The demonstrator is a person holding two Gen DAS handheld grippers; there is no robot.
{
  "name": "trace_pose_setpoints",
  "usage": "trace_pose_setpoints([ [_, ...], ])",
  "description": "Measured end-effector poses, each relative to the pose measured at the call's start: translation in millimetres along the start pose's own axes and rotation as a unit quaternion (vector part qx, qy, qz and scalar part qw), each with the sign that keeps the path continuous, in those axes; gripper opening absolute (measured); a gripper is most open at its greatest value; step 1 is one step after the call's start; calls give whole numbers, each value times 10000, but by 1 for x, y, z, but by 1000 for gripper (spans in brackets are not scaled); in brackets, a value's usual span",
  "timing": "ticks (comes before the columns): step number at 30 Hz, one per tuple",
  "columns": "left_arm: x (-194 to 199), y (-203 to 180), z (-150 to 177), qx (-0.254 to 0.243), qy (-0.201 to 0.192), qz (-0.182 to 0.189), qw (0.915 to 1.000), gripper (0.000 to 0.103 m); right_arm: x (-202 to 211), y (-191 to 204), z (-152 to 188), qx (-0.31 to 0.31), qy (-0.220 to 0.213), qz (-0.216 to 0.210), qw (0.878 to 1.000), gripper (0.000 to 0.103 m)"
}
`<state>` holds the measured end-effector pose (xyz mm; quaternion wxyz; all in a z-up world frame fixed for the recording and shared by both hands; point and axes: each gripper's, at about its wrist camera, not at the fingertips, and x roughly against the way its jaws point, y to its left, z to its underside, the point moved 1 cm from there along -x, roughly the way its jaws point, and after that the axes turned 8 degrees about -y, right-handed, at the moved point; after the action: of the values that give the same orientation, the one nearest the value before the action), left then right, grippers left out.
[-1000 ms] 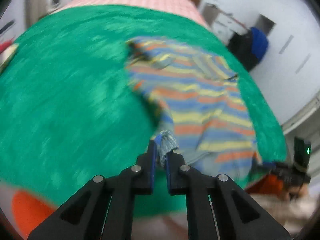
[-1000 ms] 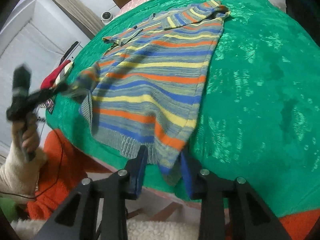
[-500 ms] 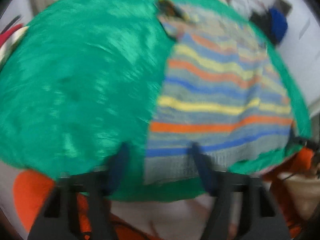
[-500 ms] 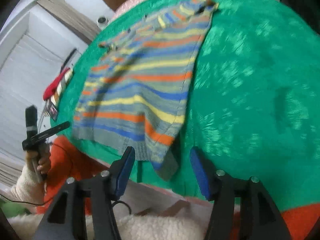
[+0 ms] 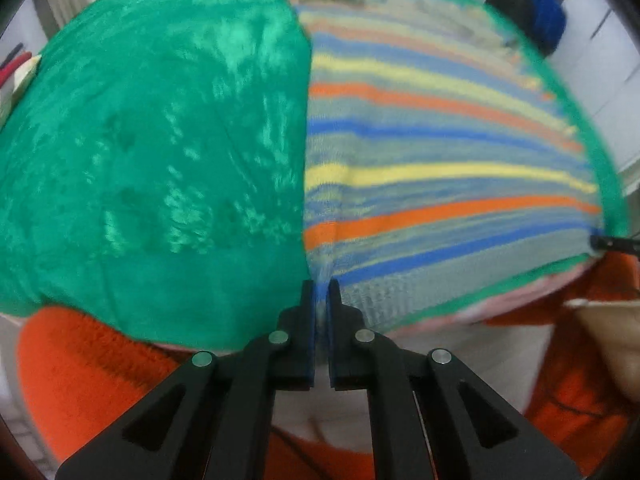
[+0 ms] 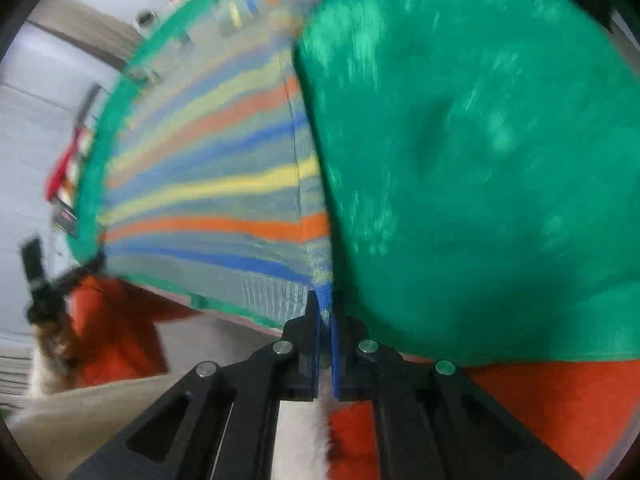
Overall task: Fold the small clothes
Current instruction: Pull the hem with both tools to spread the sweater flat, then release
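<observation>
sweater (image 5: pixel 440 168) flat on green cover (image 5: pixel 160 140), hem nearest, collar far | left tongs (image 5: pixel 321 292), right tongs (image 6: pixel 325 304) pinch hem corners

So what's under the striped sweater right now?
The striped sweater lies on a green cover, with a pink layer showing at its edge; whatever is beneath its middle is hidden.

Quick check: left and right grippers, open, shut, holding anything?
Left gripper: shut on the sweater's near hem corner.
Right gripper: shut on the sweater's other near hem corner.
</observation>
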<state>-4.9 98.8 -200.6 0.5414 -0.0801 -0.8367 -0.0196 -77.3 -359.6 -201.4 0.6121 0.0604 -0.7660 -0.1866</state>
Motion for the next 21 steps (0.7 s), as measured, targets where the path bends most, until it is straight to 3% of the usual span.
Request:
trace_pose_setpoints([
  [3,-3,-1,0,-29,-29,-51,10000,3,-19,1,4,-54,5,159,9999,3],
  [11,-2,-12,6,-93,-185,-284,9994,9,-16,1,8,-69,-158,244,9996,4],
  [12,0,-13,7,-101,-213,-309,9992,13,-16,3,8,-63,-158,266,9995,6],
  [14,3,-16,14,-87,-293,-445,9985,35,-12,5,8,-104,-156,262,9995,16],
  [15,11,-17,15,-60,-402,-568,9976,55,-12,11,10,-132,-148,282,9994,30],
  [16,21,-18,16,-29,-546,-622,9966,68,-10,12,11,-159,-147,302,9993,40],
  [17,31,-18,17,-9,-688,-618,9957,71,-5,13,13,-172,-178,339,9991,55],
  [18,41,-18,18,-3,-831,-593,9948,75,1,14,15,-157,-245,425,9987,60],
  [21,70,-19,13,-8,-1276,-693,9894,83,18,15,20,33,-374,807,9960,60],
])
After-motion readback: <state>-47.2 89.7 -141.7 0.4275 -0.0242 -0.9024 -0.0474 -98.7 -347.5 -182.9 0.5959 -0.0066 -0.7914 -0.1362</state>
